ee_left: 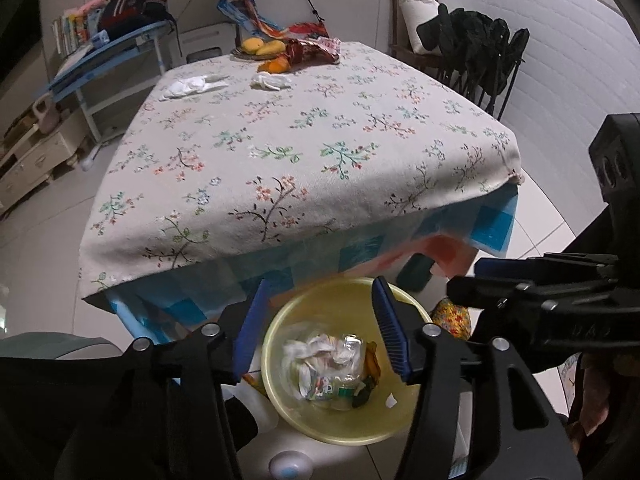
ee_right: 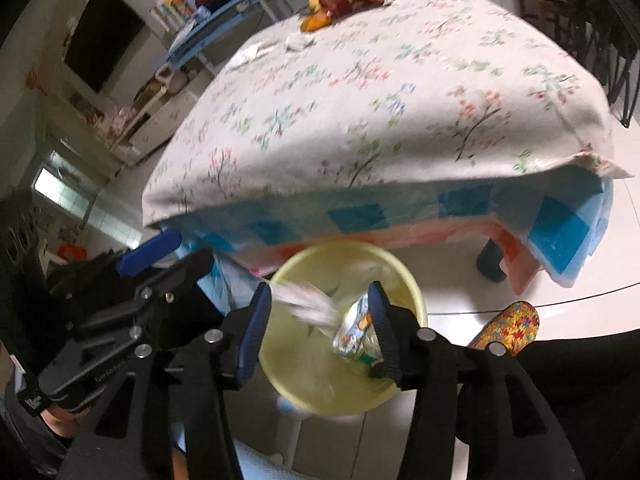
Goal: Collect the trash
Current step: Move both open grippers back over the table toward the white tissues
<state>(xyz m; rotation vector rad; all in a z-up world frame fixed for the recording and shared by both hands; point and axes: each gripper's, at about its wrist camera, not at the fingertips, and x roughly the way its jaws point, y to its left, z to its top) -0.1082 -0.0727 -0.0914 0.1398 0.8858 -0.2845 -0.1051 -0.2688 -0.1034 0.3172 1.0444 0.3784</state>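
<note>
Left gripper (ee_left: 318, 320) spread, nothing between the pads, hanging over the yellow bin (ee_left: 280, 400) on the floor below the table edge (ee_left: 280, 248); right gripper (ee_right: 320, 332) also spread above the same bin, a foil wrapper (ee_right: 356, 332) blurred beside its right pad, contact unclear. Left view alone shows crumpled wrappers (ee_left: 324, 364) settled in the bin and two white tissues (ee_left: 192, 86) at the table's far end near mangoes (ee_left: 258, 46). Right view alone shows a floral slipper (ee_right: 508, 330) just beside the bin.
</note>
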